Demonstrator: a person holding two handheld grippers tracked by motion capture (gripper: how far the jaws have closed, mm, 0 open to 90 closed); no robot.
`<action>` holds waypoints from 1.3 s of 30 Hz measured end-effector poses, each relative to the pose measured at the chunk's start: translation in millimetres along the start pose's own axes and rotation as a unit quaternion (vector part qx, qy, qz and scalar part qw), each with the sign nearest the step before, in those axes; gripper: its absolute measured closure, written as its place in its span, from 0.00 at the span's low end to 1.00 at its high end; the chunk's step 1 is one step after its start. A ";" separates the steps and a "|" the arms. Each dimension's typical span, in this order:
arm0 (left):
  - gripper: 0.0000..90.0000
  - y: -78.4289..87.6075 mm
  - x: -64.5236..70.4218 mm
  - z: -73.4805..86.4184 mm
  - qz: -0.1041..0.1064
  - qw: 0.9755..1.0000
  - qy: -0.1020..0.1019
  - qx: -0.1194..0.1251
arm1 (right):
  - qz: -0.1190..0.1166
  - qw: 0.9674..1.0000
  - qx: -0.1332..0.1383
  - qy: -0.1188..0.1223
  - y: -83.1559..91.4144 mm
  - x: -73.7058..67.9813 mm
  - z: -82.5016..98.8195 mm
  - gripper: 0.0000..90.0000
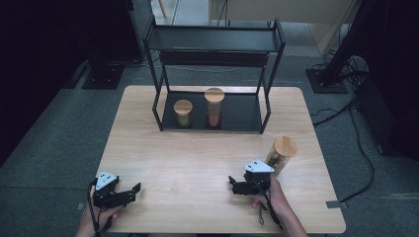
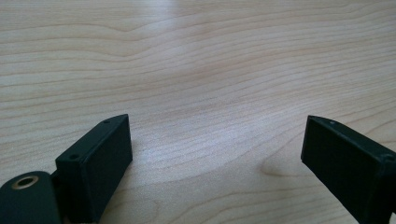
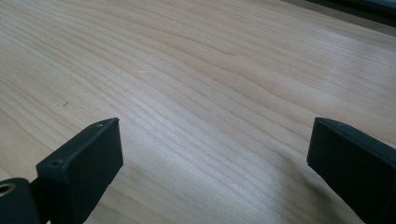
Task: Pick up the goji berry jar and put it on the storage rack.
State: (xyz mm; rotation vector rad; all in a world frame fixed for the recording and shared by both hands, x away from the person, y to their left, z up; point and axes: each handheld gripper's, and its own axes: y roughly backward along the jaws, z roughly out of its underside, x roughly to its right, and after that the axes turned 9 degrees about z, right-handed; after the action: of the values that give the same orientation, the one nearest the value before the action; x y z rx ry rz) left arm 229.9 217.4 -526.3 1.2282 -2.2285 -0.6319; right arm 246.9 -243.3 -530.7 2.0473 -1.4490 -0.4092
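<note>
Both grippers' fingers stand apart, empty; right gripper (image 1: 236,186) sits beside the wood-lidded jar (image 1: 281,154), likely next grasp; left gripper (image 1: 129,193) idles.

No text, label, brand, number or sign can be read anywhere — not on the three jars with wooden lids, not on the black shelf rack, not on the wooden table.
</note>
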 end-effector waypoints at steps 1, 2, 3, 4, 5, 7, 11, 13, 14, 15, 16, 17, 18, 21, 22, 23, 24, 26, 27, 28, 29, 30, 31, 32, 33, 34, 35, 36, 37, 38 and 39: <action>0.10 -0.1 0.1 0.0 0.000 1.000 0.000 0.000 | -0.001 1.000 0.001 0.001 0.9 0.6 0.9 0.03; 0.10 -0.1 0.2 0.0 0.000 1.000 0.000 0.000 | -0.001 1.000 0.002 0.000 1.9 1.3 1.7 0.03; 0.10 -0.1 0.3 0.0 -0.001 1.000 0.000 0.000 | -0.001 1.000 0.003 0.001 2.8 2.2 2.6 0.03; 0.10 -0.1 0.4 0.1 -0.001 1.000 0.000 0.000 | -0.001 1.000 0.003 0.001 4.0 2.9 3.5 0.03; 0.10 -0.2 0.5 0.0 -0.001 1.000 -0.001 0.000 | -0.001 1.000 0.003 0.002 5.2 3.8 4.5 0.03; 0.10 -0.3 0.6 0.0 -0.002 1.000 -0.001 -0.001 | -0.003 1.000 0.004 0.004 7.7 5.6 6.7 0.03; 0.10 -0.3 0.7 0.0 -0.002 1.000 -0.001 -0.001 | -0.008 1.000 0.006 0.008 12.3 8.5 10.7 0.03; 0.10 -0.3 0.7 0.0 -0.002 1.000 -0.001 -0.001 | -0.011 1.000 0.008 0.010 14.5 9.8 12.7 0.03; 0.10 -0.3 0.7 0.0 -0.002 1.000 -0.001 -0.001 | -0.011 1.000 0.009 0.012 15.7 10.4 13.7 0.03; 0.10 -0.3 0.7 0.0 -0.002 1.000 -0.001 -0.001 | -0.012 1.000 0.010 0.013 16.8 11.3 14.7 0.03; 0.10 -0.3 0.7 0.0 -0.002 1.000 -0.001 -0.001 | -0.013 1.000 0.011 0.013 18.1 12.1 15.7 0.03; 0.10 -0.3 0.7 0.0 -0.002 1.000 -0.001 -0.001 | -0.014 1.000 0.012 0.014 19.3 13.2 16.7 0.03; 0.10 -0.3 0.7 0.0 -0.002 1.000 -0.001 -0.001 | -0.014 1.000 0.013 0.014 20.3 14.1 17.7 0.03; 0.10 -0.4 0.9 0.0 -0.002 1.000 -0.002 -0.001 | -0.012 1.000 0.011 0.016 23.0 17.5 20.4 0.03; 0.10 -0.4 0.9 0.0 -0.002 1.000 -0.002 -0.001 | -0.011 1.000 0.011 0.018 23.8 19.1 21.3 0.03; 0.10 -0.5 1.0 0.0 -0.002 1.000 -0.002 -0.001 | -0.010 1.000 0.011 0.018 24.6 20.2 22.2 0.03; 0.10 -0.5 1.0 0.0 -0.003 1.000 -0.002 -0.001 | -0.010 1.000 0.010 0.020 25.6 21.6 23.1 0.03; 0.10 -0.5 1.1 -0.1 -0.003 1.000 -0.003 -0.002 | -0.009 1.000 0.010 0.018 27.2 24.2 24.8 0.03; 0.10 -0.6 1.2 -0.1 -0.004 1.000 -0.003 -0.002 | -0.011 1.000 0.011 0.020 28.1 25.5 25.6 0.03; 0.10 -0.6 1.3 -0.1 -0.004 1.000 -0.003 -0.002 | -0.012 1.000 0.011 0.020 29.0 26.1 26.4 0.03; 0.10 -0.6 1.3 -0.1 -0.004 1.000 -0.003 -0.002 | -0.012 1.000 0.012 0.022 29.7 26.7 27.0 0.03; 0.10 -0.6 1.3 -0.1 -0.004 1.000 -0.003 -0.002 | -0.011 1.000 0.012 0.023 30.4 27.2 27.7 0.03; 0.10 -0.6 1.3 -0.1 -0.004 1.000 -0.004 -0.003 | -0.012 1.000 0.012 0.022 31.2 27.8 28.4 0.03; 0.10 -0.6 1.4 -0.1 -0.005 1.000 -0.004 -0.003 | -0.012 1.000 0.012 0.024 32.0 28.7 29.1 0.03; 0.10 -0.5 1.4 -0.1 -0.005 1.000 -0.004 -0.003 | -0.012 1.000 0.013 0.023 32.8 29.5 29.7 0.03; 0.10 -0.6 1.4 -0.1 -0.005 1.000 -0.004 -0.003 | -0.012 1.000 0.013 0.022 33.5 30.3 30.4 0.03; 0.10 -0.6 1.4 -0.1 -0.005 1.000 -0.004 -0.003 | -0.013 1.000 0.012 0.024 34.3 31.5 31.2 0.03; 0.10 -0.6 1.5 -0.1 -0.005 1.000 -0.005 -0.004 | -0.014 1.000 0.012 0.024 35.0 32.4 32.0 0.03; 0.10 -0.7 1.6 -0.1 -0.006 1.000 -0.006 -0.005 | -0.015 1.000 0.011 0.025 35.8 33.5 32.7 0.03; 0.10 -0.7 1.6 -0.1 -0.007 1.000 -0.006 -0.005 | -0.015 1.000 0.011 0.025 36.5 34.6 33.5 0.03; 0.10 -0.7 1.6 -0.2 -0.007 1.000 -0.007 -0.005 | -0.015 1.000 0.011 0.024 37.4 35.5 34.3 0.03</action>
State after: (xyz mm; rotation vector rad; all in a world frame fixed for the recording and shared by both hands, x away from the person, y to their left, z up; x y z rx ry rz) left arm 229.8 215.6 -526.3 1.2380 -2.2276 -0.6575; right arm 212.5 -294.8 -531.0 2.0846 -1.4013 -0.3560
